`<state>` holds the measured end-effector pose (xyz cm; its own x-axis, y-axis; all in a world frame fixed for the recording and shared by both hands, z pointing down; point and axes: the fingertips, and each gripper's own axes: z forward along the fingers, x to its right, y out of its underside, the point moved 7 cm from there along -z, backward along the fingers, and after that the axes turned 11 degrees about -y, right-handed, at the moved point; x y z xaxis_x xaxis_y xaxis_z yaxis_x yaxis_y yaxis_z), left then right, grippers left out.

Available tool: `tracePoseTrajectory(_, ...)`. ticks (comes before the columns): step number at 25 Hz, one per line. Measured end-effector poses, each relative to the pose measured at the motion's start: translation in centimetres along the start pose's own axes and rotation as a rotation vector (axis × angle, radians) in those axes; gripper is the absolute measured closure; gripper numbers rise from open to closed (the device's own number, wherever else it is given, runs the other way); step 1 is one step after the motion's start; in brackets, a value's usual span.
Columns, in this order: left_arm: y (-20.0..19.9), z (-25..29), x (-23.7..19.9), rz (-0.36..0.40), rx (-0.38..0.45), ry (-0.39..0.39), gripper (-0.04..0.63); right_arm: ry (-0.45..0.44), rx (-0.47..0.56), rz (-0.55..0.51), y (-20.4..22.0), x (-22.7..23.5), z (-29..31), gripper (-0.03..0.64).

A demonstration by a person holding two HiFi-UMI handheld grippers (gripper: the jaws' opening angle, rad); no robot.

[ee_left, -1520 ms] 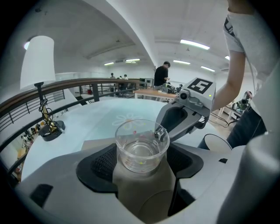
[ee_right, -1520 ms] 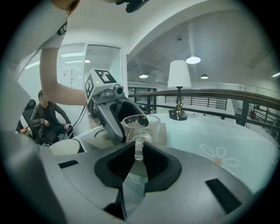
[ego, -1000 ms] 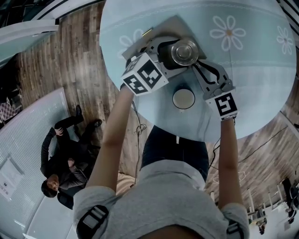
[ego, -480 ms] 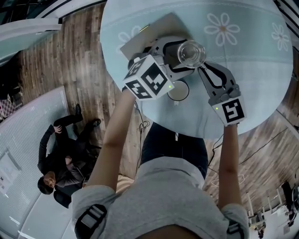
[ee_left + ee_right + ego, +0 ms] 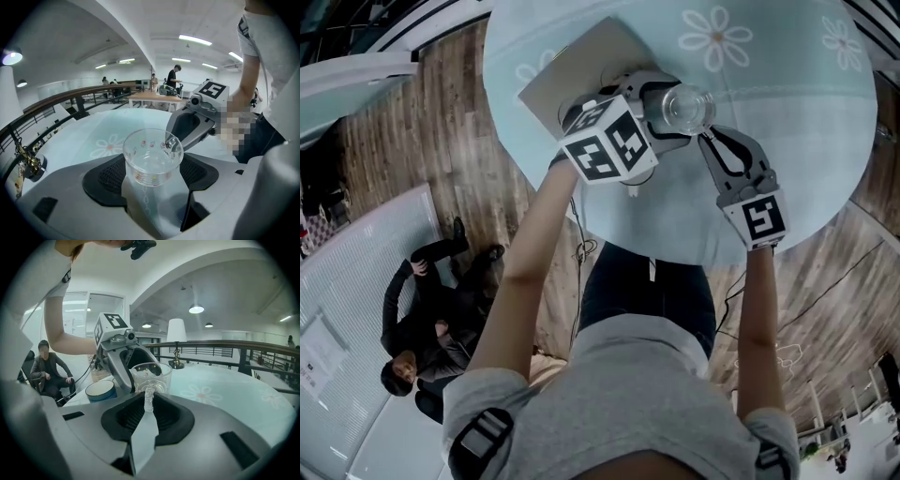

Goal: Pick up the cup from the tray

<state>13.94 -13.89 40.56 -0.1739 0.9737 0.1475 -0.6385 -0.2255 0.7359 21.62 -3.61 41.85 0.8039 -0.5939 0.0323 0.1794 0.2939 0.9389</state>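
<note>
Table: round, under a pale blue cloth printed with white daisies. I look steeply down on it from the head view, and it fills the upper frame.
Bystander: a person in dark clothes, seated on the wooden floor side well left of the table and taking no part.
Tray: a flat grey-beige rectangle on the far-left part of the surface, its left corner close to the table's edge. I see nothing standing on its visible part.
Left tongs: reach in from the tray side, marker cube uppermost. In the left gripper view the two dark pads sit against opposite sides of the cup's lower wall, so I read them as clamped on its body.
Right tongs: come in from the near-right side of the surface. In the right gripper view the jaws are drawn nearly together and pinch the cup's handle.
Bowl: white inside, blue outside. It sits on the cloth toward the near edge and is mostly covered by the left cube in the head view.
Cup: clear glass with small coloured dots, upright and empty. It is off the tray, held between both tongs over bare cloth just past the tray's right corner.
</note>
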Motion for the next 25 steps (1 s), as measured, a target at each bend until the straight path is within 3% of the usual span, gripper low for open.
tracePoseTrajectory(11, -0.1, 3.7, 1.5, 0.067, -0.142, 0.128, 0.230, 0.056, -0.031, 0.126, 3.7, -0.5, -1.4, 0.566)
tracePoseTrajectory(25, 0.8, 6.5, 3.5, 0.126, -0.335, 0.136, 0.230, 0.077, -0.070, 0.173, 7.0, -1.1, -1.7, 0.566)
